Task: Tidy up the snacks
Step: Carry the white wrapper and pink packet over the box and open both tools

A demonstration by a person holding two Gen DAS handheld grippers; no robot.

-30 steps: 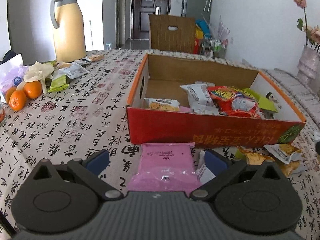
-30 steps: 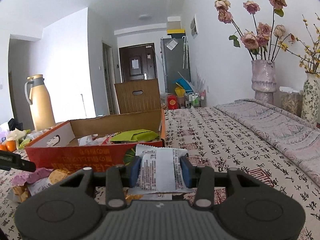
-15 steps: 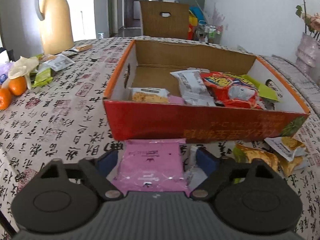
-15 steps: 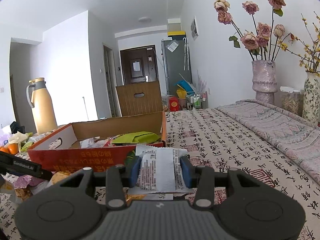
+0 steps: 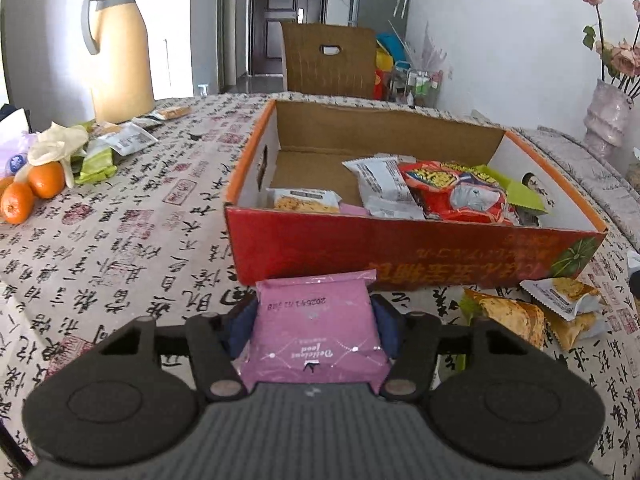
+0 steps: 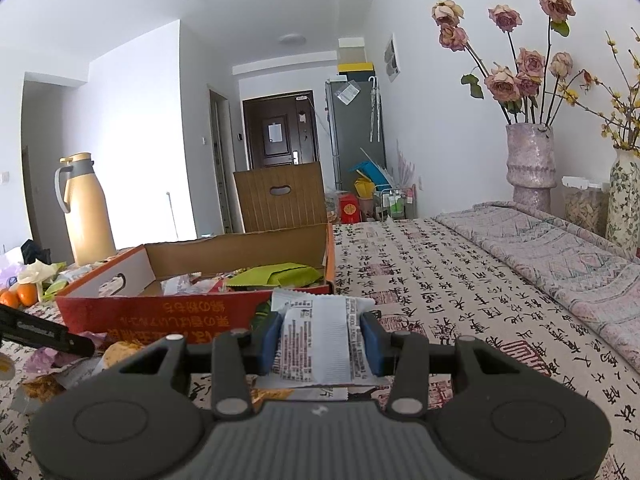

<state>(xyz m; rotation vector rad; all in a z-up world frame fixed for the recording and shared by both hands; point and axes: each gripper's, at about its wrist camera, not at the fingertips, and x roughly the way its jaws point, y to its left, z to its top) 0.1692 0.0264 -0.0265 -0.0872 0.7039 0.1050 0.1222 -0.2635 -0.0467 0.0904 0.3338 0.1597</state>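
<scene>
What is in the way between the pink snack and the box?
Only the box's own red front wall. The pink packet sits between the left gripper fingers, whose jaws have just been closing on it, right before that wall. It must go up over the rim; nothing else blocks it.

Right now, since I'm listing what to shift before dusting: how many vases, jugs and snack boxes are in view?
Vases: 2
Jug: 1
Box: 1
Total: 4
</scene>
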